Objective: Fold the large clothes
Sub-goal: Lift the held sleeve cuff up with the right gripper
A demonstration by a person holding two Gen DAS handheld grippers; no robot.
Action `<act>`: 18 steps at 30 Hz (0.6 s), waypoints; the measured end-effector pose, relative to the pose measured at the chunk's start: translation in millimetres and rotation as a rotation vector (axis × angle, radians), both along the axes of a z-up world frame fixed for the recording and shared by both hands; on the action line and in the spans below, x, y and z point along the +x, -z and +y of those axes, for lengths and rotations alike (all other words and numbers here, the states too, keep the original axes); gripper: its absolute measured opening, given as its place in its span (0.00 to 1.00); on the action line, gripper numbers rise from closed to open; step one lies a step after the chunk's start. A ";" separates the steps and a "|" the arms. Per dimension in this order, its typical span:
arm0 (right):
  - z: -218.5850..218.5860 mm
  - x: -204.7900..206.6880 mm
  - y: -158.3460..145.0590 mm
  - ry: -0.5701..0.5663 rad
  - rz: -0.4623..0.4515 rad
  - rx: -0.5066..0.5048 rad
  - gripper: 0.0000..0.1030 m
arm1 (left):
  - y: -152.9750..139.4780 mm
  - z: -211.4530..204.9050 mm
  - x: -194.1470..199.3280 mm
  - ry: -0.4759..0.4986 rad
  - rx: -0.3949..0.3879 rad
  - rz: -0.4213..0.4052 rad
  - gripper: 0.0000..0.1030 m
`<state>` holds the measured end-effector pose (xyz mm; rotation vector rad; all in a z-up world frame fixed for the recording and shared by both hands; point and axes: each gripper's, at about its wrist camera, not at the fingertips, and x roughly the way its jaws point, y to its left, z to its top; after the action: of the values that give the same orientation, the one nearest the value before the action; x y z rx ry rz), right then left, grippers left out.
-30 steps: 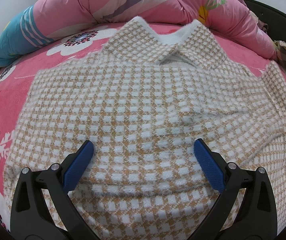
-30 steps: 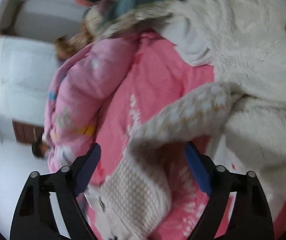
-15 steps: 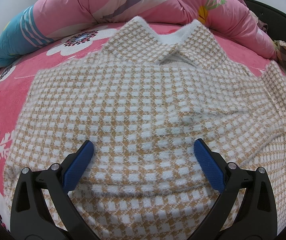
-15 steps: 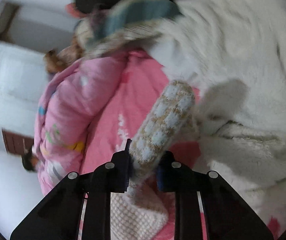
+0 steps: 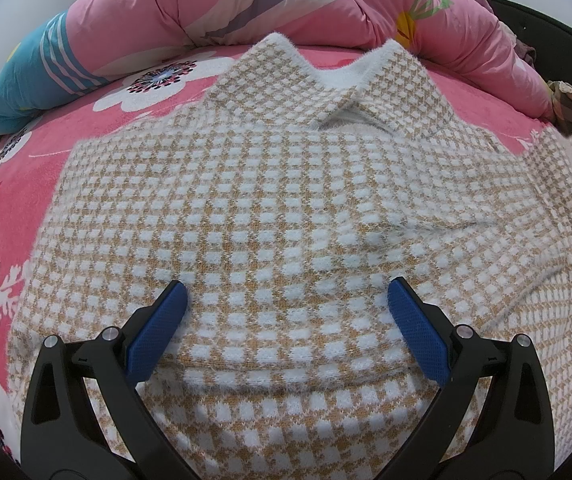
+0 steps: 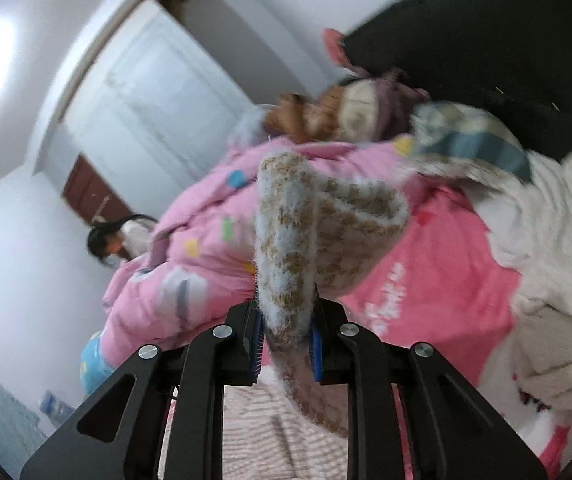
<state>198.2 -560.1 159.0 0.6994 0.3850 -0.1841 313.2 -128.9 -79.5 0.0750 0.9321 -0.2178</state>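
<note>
We see the left tongs [image 5: 288, 306] poised over the lower body of the checked sweater [image 5: 269, 208], their blue pads spread wide with nothing pinched between them. The sweater lies flat across the middle of the bed [image 5: 13, 184], collar toward the far edge, where a rolled pink quilt [image 5: 221, 4] runs along the bed's far side. Pink flowered bedding shows bare along the bed's left edge. At the right edge of the left wrist view, the sweater's sleeve [image 6: 286, 248] rises off the bed. The right tongs [image 6: 286, 336] have just closed on that sleeve near its cuff; the pads press it from both sides and the free end flops forward above them. A white fluffy garment [image 6: 546, 240] lies farther right.
</note>
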 end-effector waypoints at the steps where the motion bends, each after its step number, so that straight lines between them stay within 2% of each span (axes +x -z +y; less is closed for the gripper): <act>1: 7.9 -0.2 -5.0 -0.013 -0.011 -0.011 0.18 | 0.0 0.0 0.0 0.000 0.000 0.000 0.94; 9: 83.4 20.9 -29.3 -0.133 -0.061 -0.113 0.18 | -0.4 -0.2 -1.0 -0.001 0.001 0.000 0.94; 18: 142.6 36.3 -40.0 -0.235 -0.094 -0.150 0.18 | 1.0 0.2 -1.1 -0.001 -0.003 0.000 0.94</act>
<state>234.6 -417.5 199.0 0.5086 0.3564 0.0421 312.1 -128.7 -80.5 0.0721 0.9323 -0.2181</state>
